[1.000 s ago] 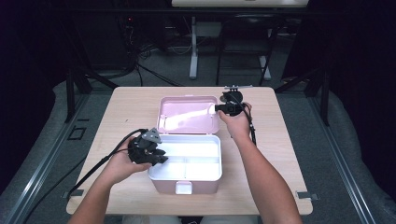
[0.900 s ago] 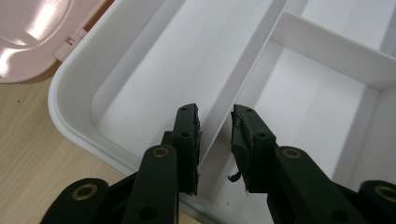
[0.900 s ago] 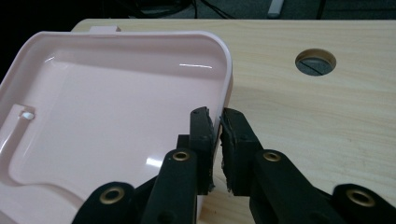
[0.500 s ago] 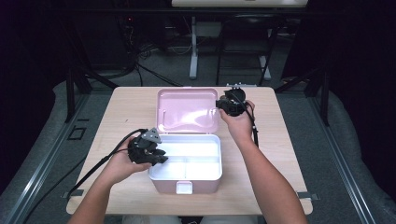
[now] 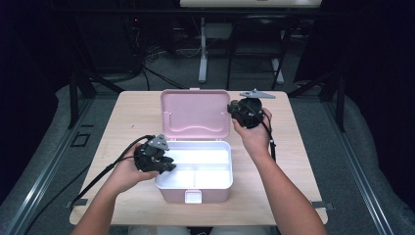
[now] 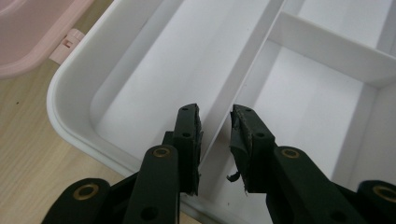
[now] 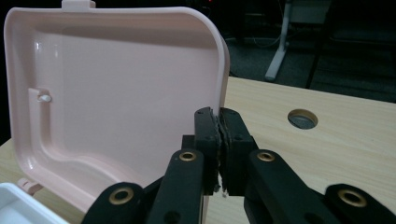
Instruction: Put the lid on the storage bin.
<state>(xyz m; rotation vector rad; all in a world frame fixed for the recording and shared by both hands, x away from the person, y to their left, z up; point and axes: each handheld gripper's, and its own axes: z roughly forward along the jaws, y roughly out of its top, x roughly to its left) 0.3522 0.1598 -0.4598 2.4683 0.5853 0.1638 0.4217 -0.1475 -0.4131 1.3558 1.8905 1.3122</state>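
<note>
Dark room, black stands behind, and a pale wooden table (image 5: 122, 122) filling mid-frame. At its centre sits the pink box (image 5: 193, 193), long axis across the picture, lid (image 5: 195, 113) upright. The right gripper (image 5: 234, 111), raised, pinches the lid's right edge; the left gripper (image 5: 166, 166) straddles the white divider (image 6: 243, 88), jaws apart.

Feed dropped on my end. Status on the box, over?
Right gripper shut on pink lid edge, lid up. Left gripper straddles white tray divider, fingers apart. Nothing in the way.
</note>
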